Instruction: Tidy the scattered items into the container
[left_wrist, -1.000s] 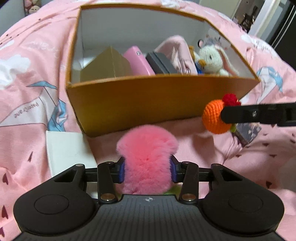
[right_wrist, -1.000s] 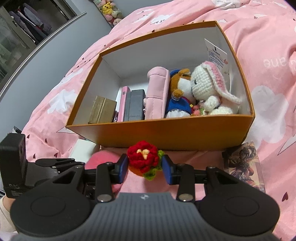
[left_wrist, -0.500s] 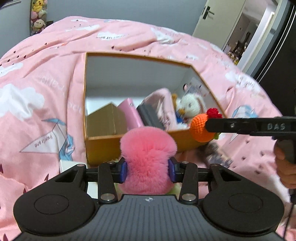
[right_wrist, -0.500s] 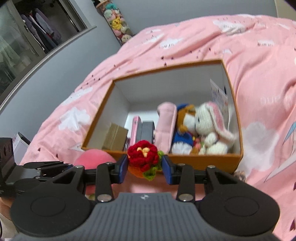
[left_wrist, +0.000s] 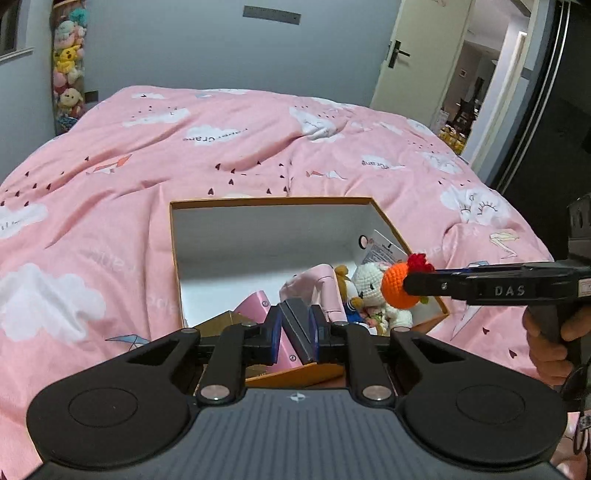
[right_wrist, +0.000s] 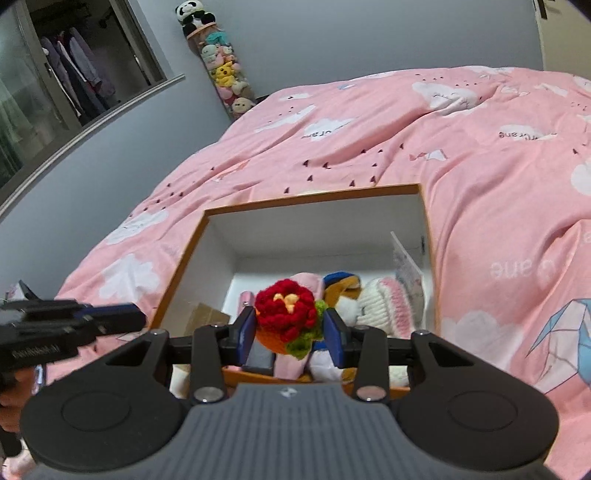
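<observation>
We hold the crochet flower (right_wrist: 289, 320) in the right gripper (right_wrist: 289, 332) above the box (right_wrist: 314, 197) for dropping, left gripper (left_wrist: 293, 334) jaws clenched empty.

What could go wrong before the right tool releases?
1. The right tool grips the orange crocheted ball with red flower by soft yarn; it may slip, possibly outside the orange cardboard box.
2. The white crocheted bunny crowds that side; the ball may perch on top and roll off.

Cloud-patterned pink duvet (left_wrist: 258, 147); seemingly orange box (left_wrist: 177, 258).
</observation>
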